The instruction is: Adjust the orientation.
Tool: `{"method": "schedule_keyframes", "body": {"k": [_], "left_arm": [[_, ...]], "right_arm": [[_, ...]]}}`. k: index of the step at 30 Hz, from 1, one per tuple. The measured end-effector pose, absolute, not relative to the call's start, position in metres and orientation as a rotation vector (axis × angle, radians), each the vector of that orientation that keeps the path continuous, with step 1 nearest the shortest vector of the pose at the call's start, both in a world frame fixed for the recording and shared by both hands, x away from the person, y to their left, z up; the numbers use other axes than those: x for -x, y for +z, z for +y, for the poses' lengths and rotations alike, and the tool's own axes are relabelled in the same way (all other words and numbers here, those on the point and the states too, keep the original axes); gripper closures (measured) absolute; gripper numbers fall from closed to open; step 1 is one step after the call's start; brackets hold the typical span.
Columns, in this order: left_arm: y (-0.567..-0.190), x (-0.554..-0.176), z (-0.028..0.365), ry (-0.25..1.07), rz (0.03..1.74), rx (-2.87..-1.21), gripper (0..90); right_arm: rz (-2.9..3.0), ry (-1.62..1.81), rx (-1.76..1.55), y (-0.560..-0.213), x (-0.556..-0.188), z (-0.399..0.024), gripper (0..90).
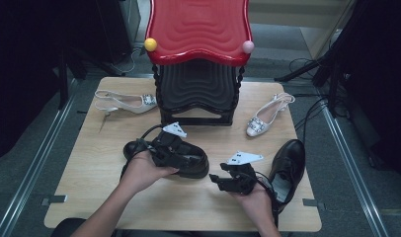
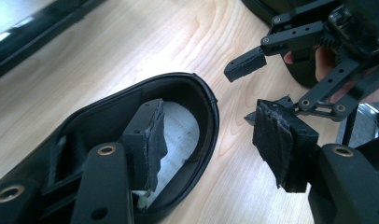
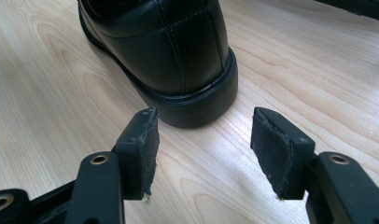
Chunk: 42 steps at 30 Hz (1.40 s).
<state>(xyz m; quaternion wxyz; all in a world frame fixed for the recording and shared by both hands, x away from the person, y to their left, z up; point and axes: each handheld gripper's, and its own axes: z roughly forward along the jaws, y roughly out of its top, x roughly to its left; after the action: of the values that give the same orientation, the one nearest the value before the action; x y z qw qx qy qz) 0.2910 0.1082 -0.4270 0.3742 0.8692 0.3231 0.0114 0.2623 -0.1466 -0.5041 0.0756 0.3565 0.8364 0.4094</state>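
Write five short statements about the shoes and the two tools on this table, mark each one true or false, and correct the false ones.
1. The left tool is clamped shut on the black shoe. False: its jaws stand open, one pad inside the shoe's opening, the other outside the rim.
2. The right tool is open and holds nothing. True.
3. The right tool faces the black shoe's heel. True: the heel is just ahead of its jaws.
4. Both white shoes lie side by side at the table's left. False: one white shoe lies left of the red stool, the other white shoe right of it.
5. A second black shoe lies by the right hand. True.
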Motion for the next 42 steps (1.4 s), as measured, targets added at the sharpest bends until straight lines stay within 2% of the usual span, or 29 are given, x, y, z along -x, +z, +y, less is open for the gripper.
{"method": "schedule_keyframes", "body": {"k": [10, 14, 16, 18, 19, 20, 21, 22, 23, 25, 27, 28, 30, 36, 42], "left_arm": [[-0.431, -0.269, 0.144, 0.095, 0.881, -2.193, 42.7], [-0.438, -0.262, 0.161, 0.107, 0.908, -2.170, 48.5], [-0.441, -0.258, 0.170, 0.118, 0.927, -2.154, 50.9], [-0.442, -0.256, 0.175, 0.121, 0.933, -2.154, 57.4], [-0.444, -0.254, 0.179, 0.128, 0.938, -2.150, 57.4], [-0.450, -0.250, 0.187, 0.127, 0.943, -2.143, 68.5], [-0.453, -0.249, 0.190, 0.127, 0.953, -2.139, 72.1], [-0.453, -0.249, 0.190, 0.127, 0.953, -2.139, 76.9], [-0.462, -0.248, 0.197, 0.113, 0.978, -2.142, 81.9], [-0.472, -0.250, 0.203, 0.115, 0.995, -2.159, 89.7], [-0.477, -0.251, 0.206, 0.107, 1.007, -2.163, 89.9], [-0.487, -0.255, 0.211, 0.133, 1.032, -2.156, 89.9], [-0.495, -0.259, 0.217, 0.141, 1.055, -2.158, 89.9], [-0.504, -0.267, 0.224, 0.152, 1.089, -2.124, 89.8], [-0.507, -0.270, 0.225, 0.147, 1.079, -2.123, 89.8]], "right_arm": [[2.501, 1.253, -1.041, -0.502, -0.268, -0.141, 43.1], [2.491, 1.252, -1.027, -0.501, -0.271, -0.138, 46.4], [2.482, 1.257, -1.025, -0.500, -0.273, -0.137, 51.2], [2.473, 1.261, -1.020, -0.499, -0.273, -0.137, 52.8], [2.466, 1.270, -1.024, -0.499, -0.274, -0.137, 55.7], [2.463, 1.295, -1.021, -0.497, -0.276, -0.136, 60.4], [2.464, 1.299, -1.018, -0.496, -0.277, -0.136, 64.8], [2.464, 1.299, -1.018, -0.496, -0.277, -0.136, 64.8], [2.445, 1.303, -1.015, -0.494, -0.278, -0.135, 72.7], [2.430, 1.311, -1.028, -0.492, -0.282, -0.134, 80.1], [2.421, 1.318, -1.034, -0.492, -0.284, -0.133, 82.4], [2.418, 1.330, -1.049, -0.492, -0.291, -0.131, 87.9], [2.404, 1.329, -1.038, -0.492, -0.296, -0.126, 90.0], [2.404, 1.307, -1.064, -0.501, -0.312, -0.116, 90.0], [2.462, 1.312, -1.089, -0.499, -0.305, -0.118, 90.0]]}}
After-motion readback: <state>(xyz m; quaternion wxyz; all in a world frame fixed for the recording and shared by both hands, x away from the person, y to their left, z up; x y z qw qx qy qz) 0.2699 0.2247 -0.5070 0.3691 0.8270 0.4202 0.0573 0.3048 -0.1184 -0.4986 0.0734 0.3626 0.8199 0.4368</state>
